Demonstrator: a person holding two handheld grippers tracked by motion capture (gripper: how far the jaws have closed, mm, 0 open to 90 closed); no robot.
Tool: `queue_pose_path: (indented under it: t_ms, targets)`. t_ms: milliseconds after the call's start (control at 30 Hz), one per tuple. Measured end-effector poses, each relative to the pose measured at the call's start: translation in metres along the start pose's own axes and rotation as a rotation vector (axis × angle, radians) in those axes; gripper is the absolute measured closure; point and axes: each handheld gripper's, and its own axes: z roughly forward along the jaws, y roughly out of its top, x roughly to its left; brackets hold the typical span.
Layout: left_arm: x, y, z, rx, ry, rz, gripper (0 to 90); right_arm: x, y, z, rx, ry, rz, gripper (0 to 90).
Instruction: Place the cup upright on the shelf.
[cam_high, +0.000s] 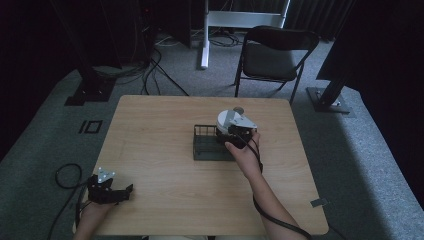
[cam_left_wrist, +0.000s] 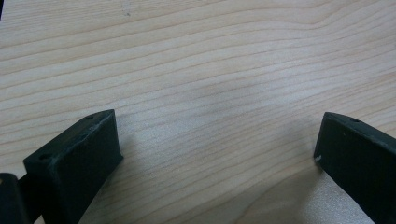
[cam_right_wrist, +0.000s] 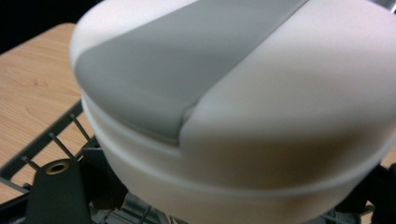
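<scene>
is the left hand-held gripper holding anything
No, the left hand-held gripper has its jaws wide apart over bare table.

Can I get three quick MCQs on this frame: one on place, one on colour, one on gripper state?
1. Where is the white lidded container?
A. At the right end of the black wire rack
B. On the folding chair
C. At the table's near left corner

2. What colour is the band across the container's lid?
A. Red
B. Grey
C. Blue

3. How do the left gripper jaws stand?
A. Shut on the container
B. Shut on a cable
C. Open, with bare wooden table between them

Answers: 1 A, the high view shows the container at the rack's right end, with the right gripper at it. 2 B, the right gripper view shows a grey strip on the white lid. 3 C, the left gripper view shows its two jaws wide apart over bare wood.
</scene>
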Motion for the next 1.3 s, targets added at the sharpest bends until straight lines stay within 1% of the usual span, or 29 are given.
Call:
queue_pose_path:
  t_ms: [33,100,133,167,233,267,333,367,400,500,533,633,733,767,800,900,1033,1100,1133,1167,1200,1300]
  targets:
    - [0.000,0.000,0.000,0.000,0.000,0.000,0.6,0.000,0.000,0.002,0.011,0.003,0.002,18.3]
    - [0.000,0.000,0.000,0.001,0.000,0.001,0.6,0.000,-0.001,0.003,0.013,0.006,0.010,18.3]
    - [0.000,0.000,0.000,0.000,0.000,0.001,0.6,-0.001,-0.003,0.006,0.027,0.014,0.019,18.3]
    - [0.000,0.000,0.000,0.000,0.000,0.001,0.6,-0.001,-0.003,0.007,0.029,0.019,0.024,18.3]
    - [0.000,0.000,0.000,0.000,0.000,0.001,0.6,-0.001,-0.005,0.009,0.038,0.017,0.019,18.3]
    - [0.000,0.000,0.000,0.001,0.000,0.001,0.6,-0.002,-0.005,0.010,0.039,0.029,0.025,18.3]
    - [0.000,0.000,0.000,0.000,0.000,0.001,0.6,-0.002,-0.006,0.011,0.044,0.020,0.007,18.3]
    - [0.000,0.000,0.000,0.000,0.000,0.001,0.6,-0.002,-0.006,0.011,0.044,0.020,0.007,18.3]
    - [0.000,0.000,0.000,0.000,0.000,0.000,0.6,-0.002,-0.006,0.012,0.052,0.031,0.022,18.3]
    - [0.000,0.000,0.000,0.000,0.000,0.000,0.6,-0.001,-0.006,0.014,0.064,0.036,0.018,18.3]
    - [0.000,0.000,0.000,0.001,0.000,0.000,0.6,-0.001,-0.006,0.014,0.076,0.036,0.008,18.3]
    - [0.000,0.000,0.000,0.001,0.000,0.001,0.6,-0.001,-0.007,0.017,0.086,0.038,0.022,18.3]
    - [0.000,0.000,0.000,0.000,0.000,0.001,0.6,-0.001,-0.009,0.019,0.098,0.036,0.019,18.3]
    - [0.000,0.000,0.000,0.000,0.000,0.001,0.6,-0.001,-0.010,0.020,0.096,0.035,0.018,18.3]
    - [0.000,0.000,0.000,0.001,0.000,0.001,0.6,-0.001,-0.010,0.020,0.095,0.037,0.006,18.3]
    - [0.000,0.000,0.000,0.000,0.000,0.001,0.6,-0.001,-0.010,0.019,0.099,0.040,0.000,18.3]
    - [0.000,0.000,0.000,0.000,0.000,0.001,0.6,-0.002,-0.012,0.017,0.095,0.046,0.006,18.2]
    - [0.000,0.000,0.000,0.001,0.000,0.001,0.6,-0.002,-0.013,0.017,0.091,0.050,-0.001,18.2]
    - [0.000,0.000,0.000,0.001,0.000,0.001,0.6,-0.001,-0.015,0.015,0.087,0.046,-0.017,18.2]
    - [0.000,0.000,0.000,0.001,0.000,0.001,0.6,-0.001,-0.015,0.015,0.087,0.046,-0.017,18.2]
    - [0.000,0.000,0.000,0.000,0.000,0.000,0.6,-0.001,-0.016,0.014,0.084,0.044,-0.030,18.2]
    - [0.000,0.000,0.000,0.000,0.000,0.000,0.6,-0.001,-0.018,0.013,0.081,0.046,-0.027,18.2]
